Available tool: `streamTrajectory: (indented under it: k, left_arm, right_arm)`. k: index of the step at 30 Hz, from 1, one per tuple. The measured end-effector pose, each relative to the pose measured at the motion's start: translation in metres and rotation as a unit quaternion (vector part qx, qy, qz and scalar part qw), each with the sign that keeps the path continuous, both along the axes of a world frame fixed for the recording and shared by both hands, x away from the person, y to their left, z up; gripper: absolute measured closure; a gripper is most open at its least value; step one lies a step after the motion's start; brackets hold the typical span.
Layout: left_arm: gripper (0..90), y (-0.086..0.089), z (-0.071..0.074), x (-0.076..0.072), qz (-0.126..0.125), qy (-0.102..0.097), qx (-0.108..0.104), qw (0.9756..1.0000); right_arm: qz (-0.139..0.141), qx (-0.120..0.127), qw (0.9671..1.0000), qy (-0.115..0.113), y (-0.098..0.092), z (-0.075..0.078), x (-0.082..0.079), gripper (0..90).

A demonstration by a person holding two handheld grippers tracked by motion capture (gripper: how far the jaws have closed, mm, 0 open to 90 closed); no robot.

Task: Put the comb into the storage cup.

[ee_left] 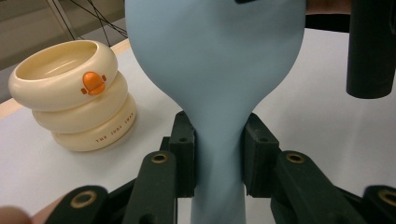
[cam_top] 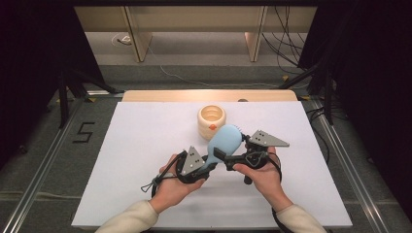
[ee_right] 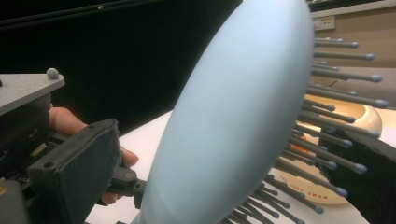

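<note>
A white table (cam_top: 145, 145) carries a cream ring-shaped cup (cam_top: 211, 120) with an orange duck mark. Just in front of it, a pale blue hairbrush (cam_top: 224, 141) is held above the table. The left gripper (ee_left: 218, 154) is clamped on its handle. The right gripper (cam_top: 233, 156) straddles the brush head with its jaws apart, one on each side.

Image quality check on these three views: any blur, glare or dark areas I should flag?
High view: even light on the white table, surroundings nearly black, faint shadow under the hands. Left gripper view: blue hairbrush softly out of focus close up, cream stacked-ring cup sharper, printed text legible. Right gripper view: brush back blurred, bristle tips fairly crisp, black backdrop at the left.
</note>
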State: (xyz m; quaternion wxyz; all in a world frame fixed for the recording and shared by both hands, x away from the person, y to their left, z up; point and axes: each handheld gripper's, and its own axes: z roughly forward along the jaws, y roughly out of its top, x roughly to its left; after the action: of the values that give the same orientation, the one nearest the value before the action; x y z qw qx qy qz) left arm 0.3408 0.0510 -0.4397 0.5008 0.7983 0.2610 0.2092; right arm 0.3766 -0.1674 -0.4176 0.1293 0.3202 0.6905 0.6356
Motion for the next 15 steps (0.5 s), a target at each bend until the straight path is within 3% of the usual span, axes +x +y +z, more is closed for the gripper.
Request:
streamTrajectory:
  k: [15]
  left_arm:
    - [69.3, -0.0005, -0.0008, -0.0001, 0.004, 0.0, -0.002, 1.0]
  right_arm:
    - [0.006, 0.003, 1.0, 0.005, 0.002, -0.0017, 0.0011, 6.3]
